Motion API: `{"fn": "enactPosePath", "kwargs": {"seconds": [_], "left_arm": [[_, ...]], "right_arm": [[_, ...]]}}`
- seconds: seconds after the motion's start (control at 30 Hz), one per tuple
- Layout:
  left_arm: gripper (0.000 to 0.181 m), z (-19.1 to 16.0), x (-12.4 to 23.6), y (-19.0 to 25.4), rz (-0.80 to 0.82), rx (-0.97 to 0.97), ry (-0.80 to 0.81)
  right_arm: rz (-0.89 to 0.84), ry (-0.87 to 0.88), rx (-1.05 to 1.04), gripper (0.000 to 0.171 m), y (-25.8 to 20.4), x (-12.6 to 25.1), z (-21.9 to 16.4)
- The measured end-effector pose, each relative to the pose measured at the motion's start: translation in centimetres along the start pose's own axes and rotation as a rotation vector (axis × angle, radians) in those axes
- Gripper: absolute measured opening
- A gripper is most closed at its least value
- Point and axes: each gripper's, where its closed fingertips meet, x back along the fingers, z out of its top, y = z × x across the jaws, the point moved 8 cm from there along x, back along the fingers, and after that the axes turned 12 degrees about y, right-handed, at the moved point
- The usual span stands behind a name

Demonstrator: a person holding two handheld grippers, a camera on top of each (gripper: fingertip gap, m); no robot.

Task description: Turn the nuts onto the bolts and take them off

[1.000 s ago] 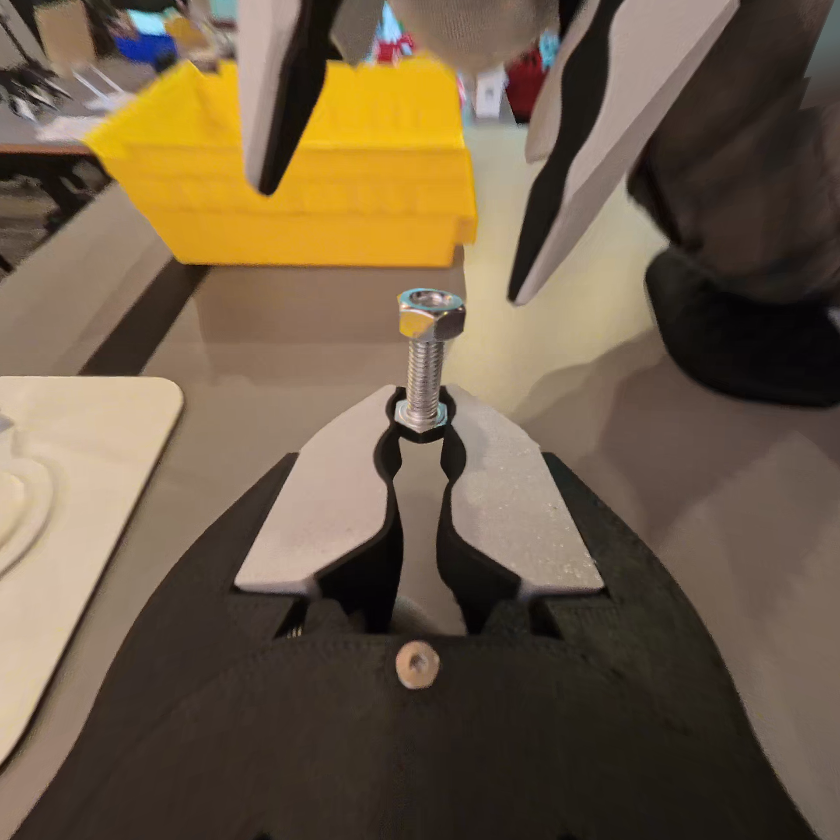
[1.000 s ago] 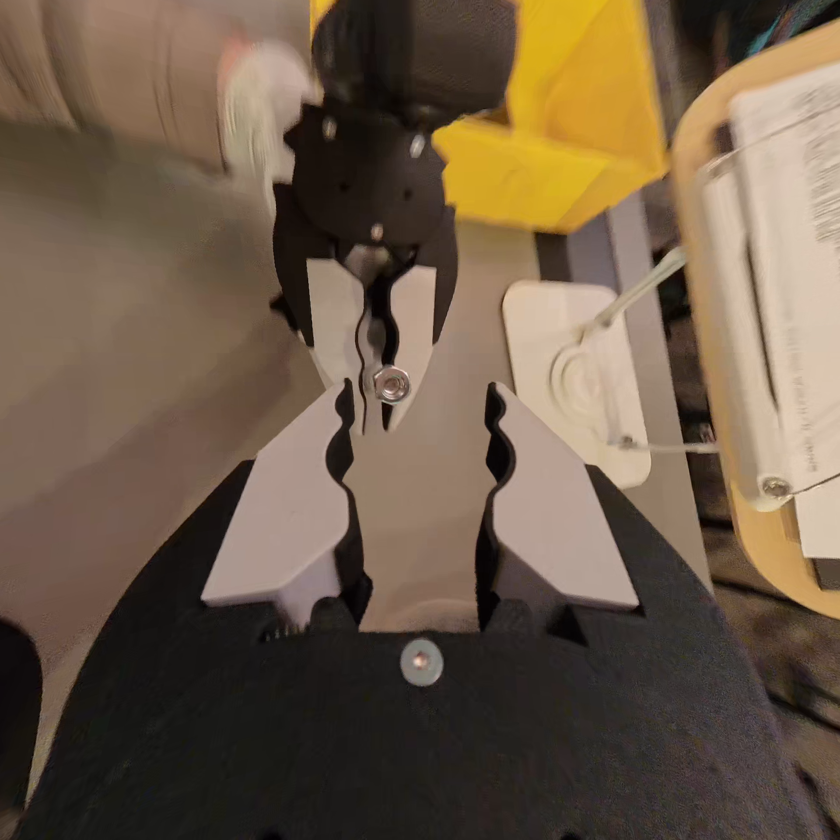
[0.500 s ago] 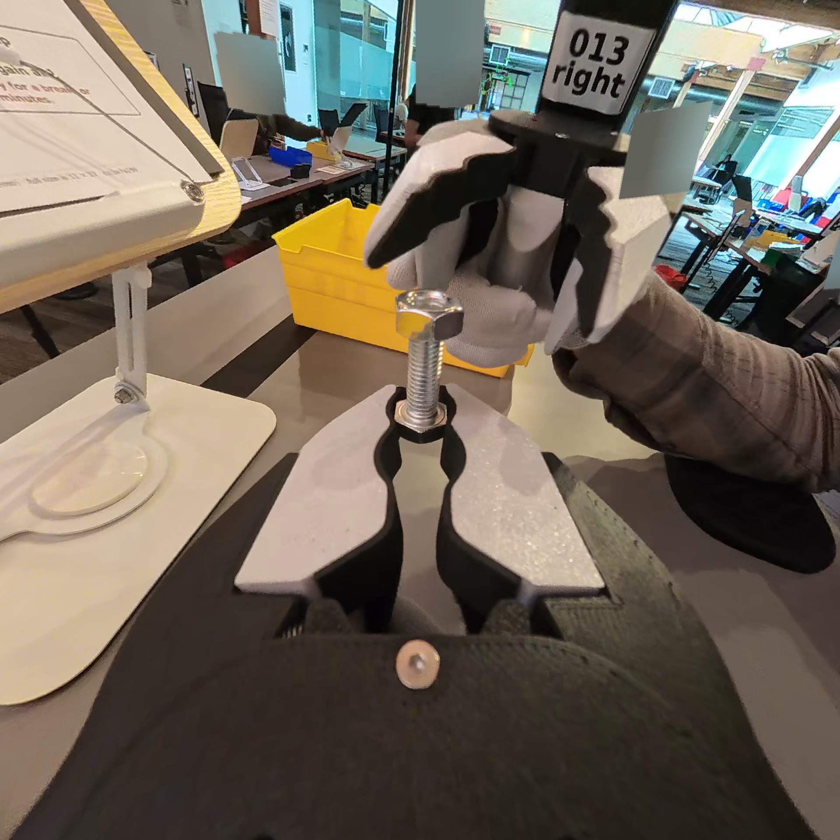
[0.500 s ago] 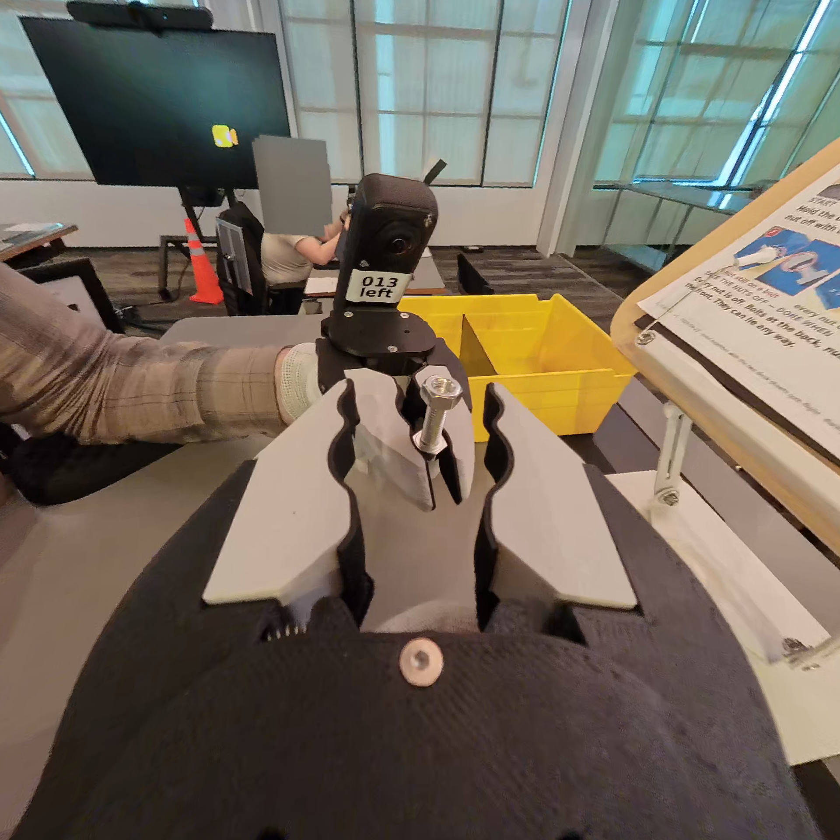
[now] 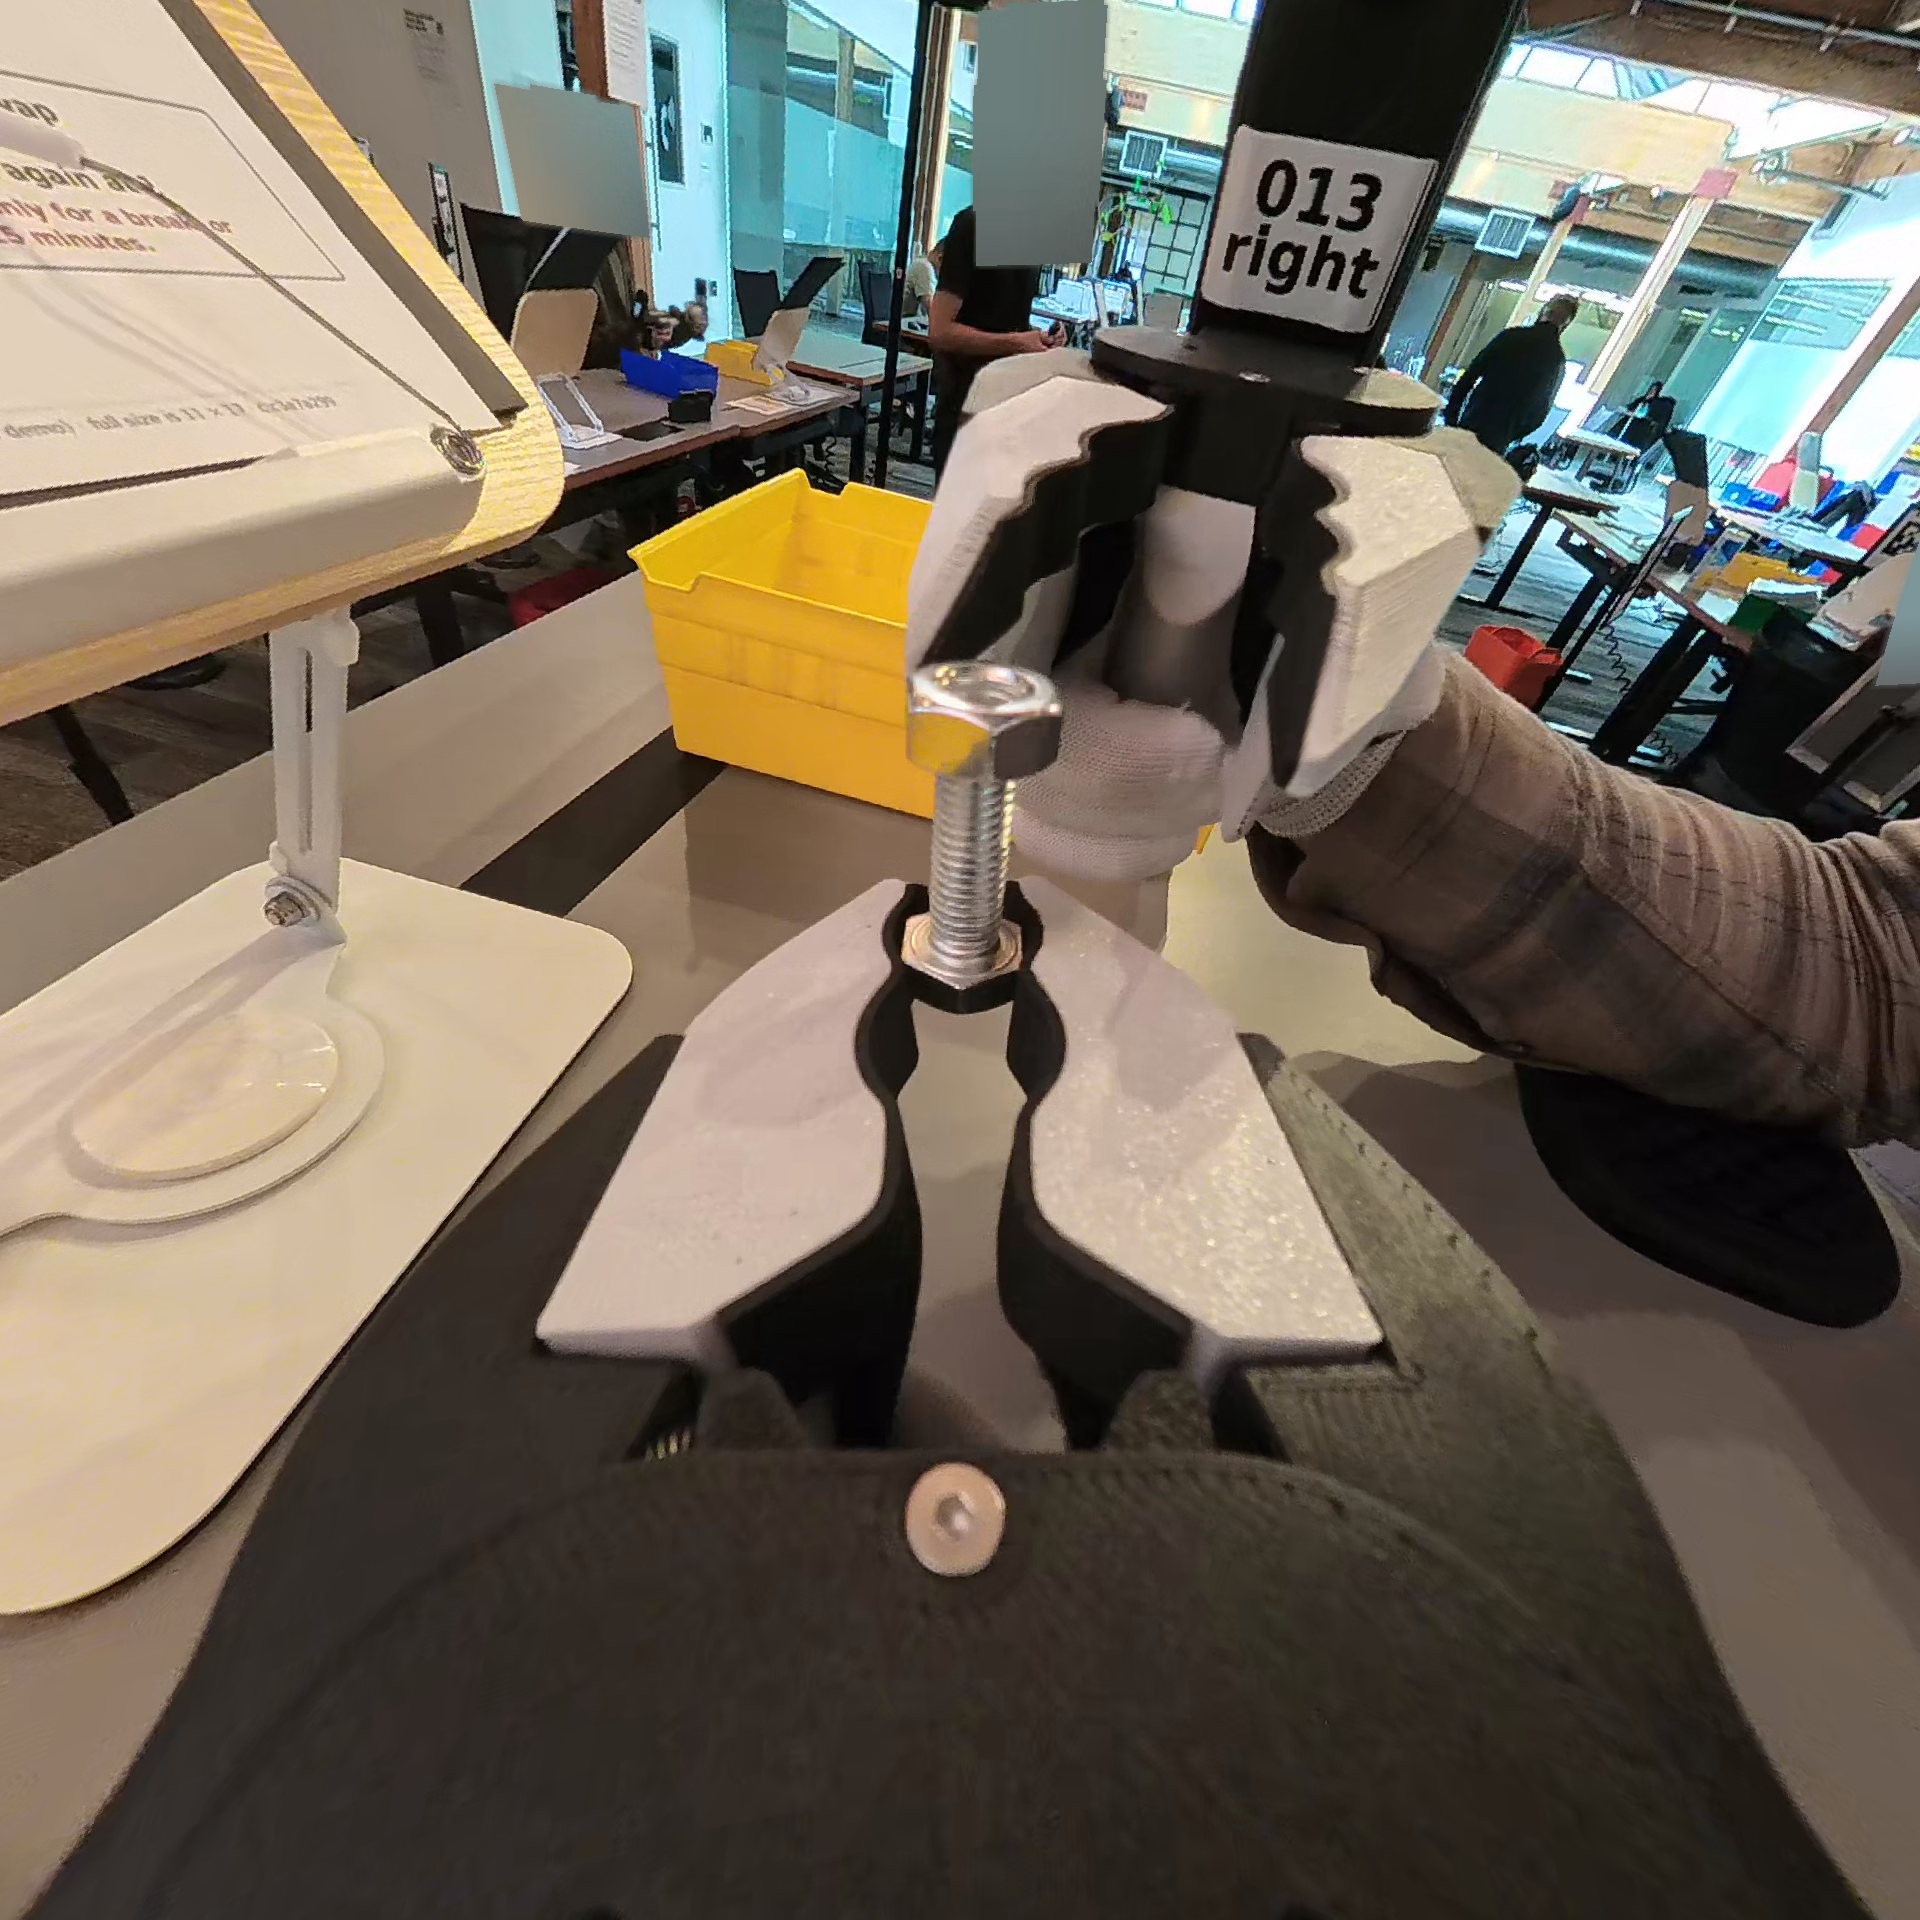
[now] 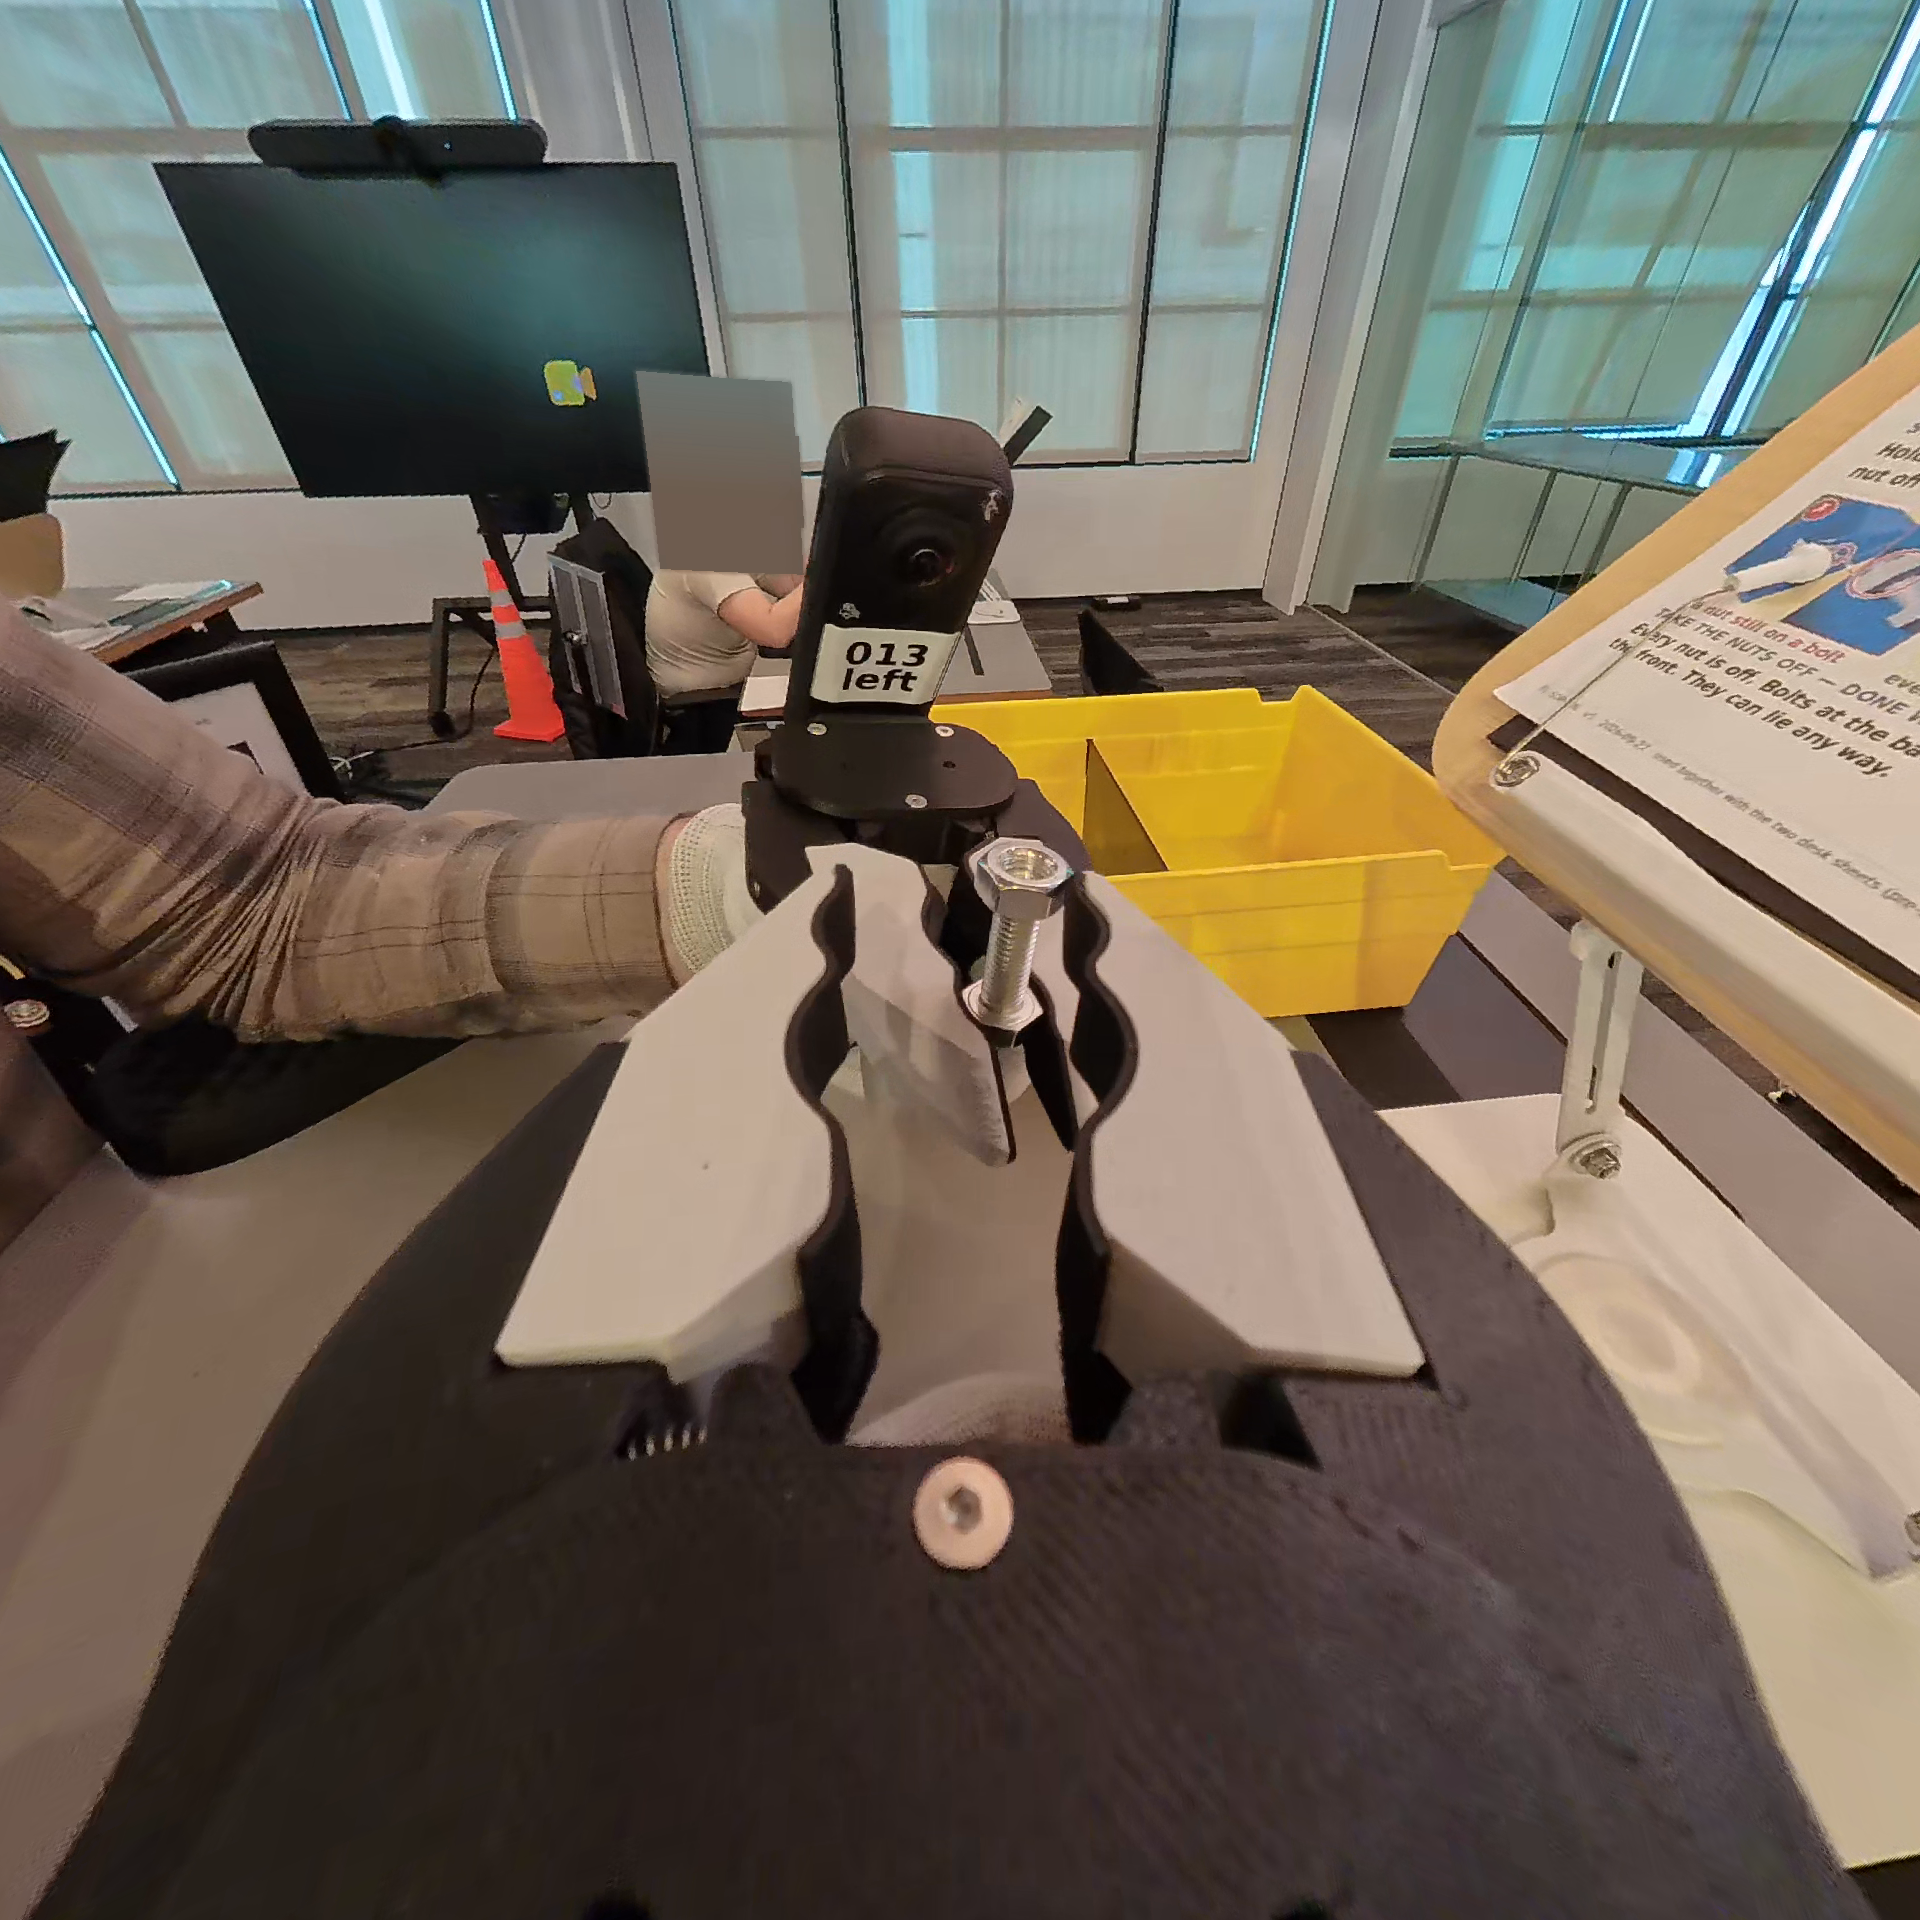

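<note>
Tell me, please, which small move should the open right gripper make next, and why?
Probably close the right gripper on the silver hex part atop the upright threaded steel bolt. The left gripper already clamps the bolt's lower hex end, and the right gripper's open fingers flank the bolt without touching it.

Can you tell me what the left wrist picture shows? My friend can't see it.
The left gripper clamps the lower nut of an upright bolt. The right gripper, open, hangs just behind the bolt, before a yellow bin.
</note>
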Motion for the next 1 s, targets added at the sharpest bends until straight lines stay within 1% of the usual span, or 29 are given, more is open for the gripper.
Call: {"fn": "enactPosePath", "kwargs": {"seconds": [0.17,0.2,0.23,0.27,0.4,0.53,0.7,0.8,0.87,0.9,1.0], "left_arm": [[0.014,-0.1,0.0,-0.2,0.012,0.000,-0.004],[0.014,0.0,0.1,-0.2,0.014,0.004,-0.001],[0.014,-0.1,0.1,-0.3,0.014,0.006,-0.002],[0.014,-0.1,0.1,-0.3,0.016,0.002,-0.005],[0.014,-0.1,0.0,-0.2,0.014,-0.002,-0.010],[0.014,-0.2,-0.1,-0.1,0.010,-0.004,-0.012],[0.014,-0.2,-0.1,-0.1,0.012,-0.007,-0.016],[0.014,-0.2,-0.1,-0.1,0.013,-0.009,-0.016],[0.014,-0.2,0.0,-0.1,0.015,-0.005,-0.012],[0.014,-0.2,-0.1,-0.1,0.013,-0.006,-0.013],[0.014,-0.3,-0.2,0.0,0.007,-0.008,-0.017]], "right_arm": [[0.020,-0.003,0.004,0.037,-0.1,0.3,0.0],[0.047,-0.002,0.007,0.024,-0.4,0.5,0.1],[0.061,-0.005,0.005,0.022,-0.5,0.6,0.2],[0.060,-0.007,0.007,0.023,-0.5,0.8,0.2],[0.030,0.012,0.007,0.037,-0.1,1.1,0.5],[0.000,-0.007,0.007,0.051,0.1,0.7,0.2],[0.032,-0.019,0.006,0.049,-0.3,0.3,-0.1],[0.046,-0.016,0.001,0.034,-0.4,0.5,0.0],[0.111,-0.008,0.000,0.024,-1.0,0.8,0.2],[0.106,-0.005,0.001,0.024,-0.9,0.9,0.3],[0.047,0.000,0.008,0.042,-0.3,0.9,0.4]]}}
